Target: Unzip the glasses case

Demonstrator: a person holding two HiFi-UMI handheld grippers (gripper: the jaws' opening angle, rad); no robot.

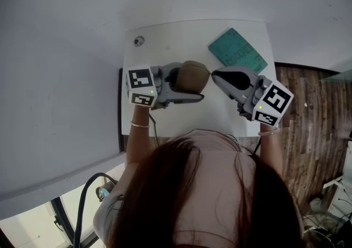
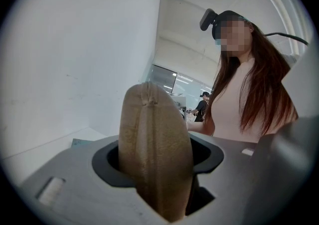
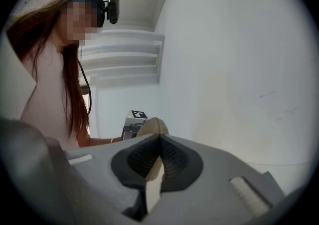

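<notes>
I see the tan fabric glasses case (image 1: 192,76) held in the air above the white table (image 1: 165,43), its zip seam facing up. My left gripper (image 1: 190,83) is shut on the case's middle. In the left gripper view the case (image 2: 154,159) stands on edge between the jaws and fills the centre. My right gripper (image 1: 215,75) meets the case's right end with its jaws shut. In the right gripper view the ribbed pads (image 3: 172,161) press together on a thin tan tab (image 3: 153,186), which looks like the zipper pull. The case's rounded end (image 3: 152,126) shows just beyond them.
A teal patterned card (image 1: 237,50) lies at the table's far right corner. A small round metal fitting (image 1: 138,40) sits near the far left corner. White walls close in on the left and behind. Wooden floor (image 1: 313,131) lies to the right of the table.
</notes>
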